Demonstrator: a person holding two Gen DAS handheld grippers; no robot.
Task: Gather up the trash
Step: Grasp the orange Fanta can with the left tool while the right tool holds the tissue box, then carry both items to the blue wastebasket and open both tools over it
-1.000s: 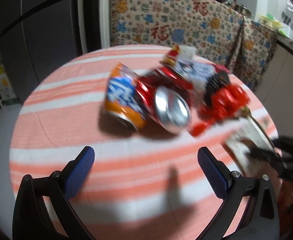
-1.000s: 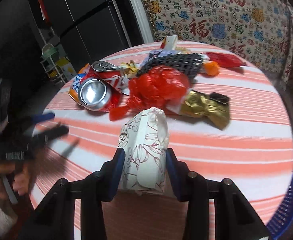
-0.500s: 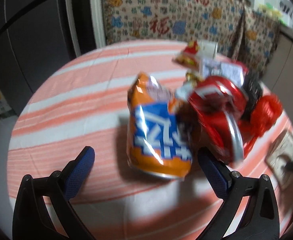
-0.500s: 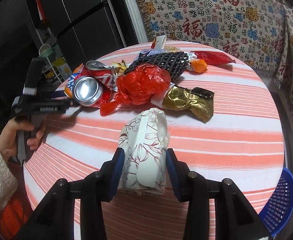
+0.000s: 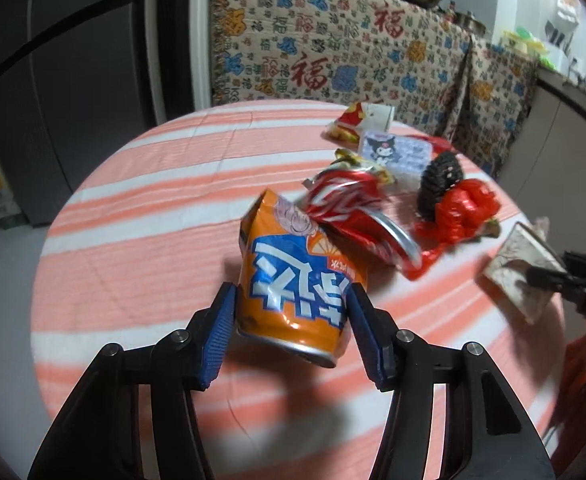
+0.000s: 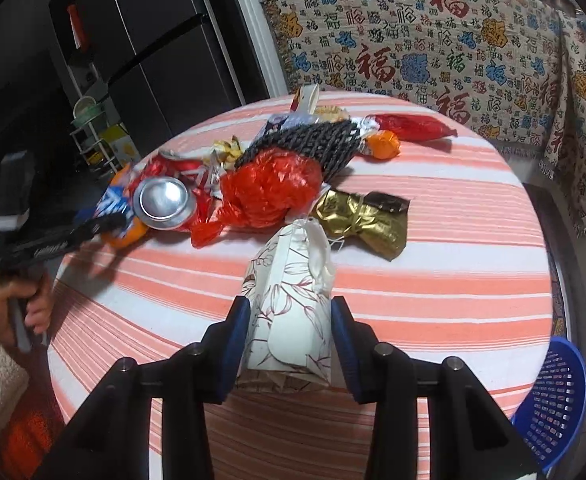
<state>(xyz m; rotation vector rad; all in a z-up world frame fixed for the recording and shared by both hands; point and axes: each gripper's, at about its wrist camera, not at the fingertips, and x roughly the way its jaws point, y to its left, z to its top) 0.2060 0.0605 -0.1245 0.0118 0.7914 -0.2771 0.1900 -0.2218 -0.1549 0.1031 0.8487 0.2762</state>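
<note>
Left gripper (image 5: 293, 320) is clamped on the dented orange can (image 5: 293, 284) near the tabletop's (image 5: 141, 208) left edge. Right gripper (image 6: 289, 336) is squeezing the floral tissue pack (image 6: 289, 312) by the near edge, trash pile (image 6: 273, 188) just beyond.

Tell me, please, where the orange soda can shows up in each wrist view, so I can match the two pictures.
Left wrist view: the orange can sits low at centre, between the left tongs, which are closed on it.
Right wrist view: the orange can lies at far left, mostly hidden behind the crushed red can and the left tongs.
Shared landmark: the red plastic bag.
</note>
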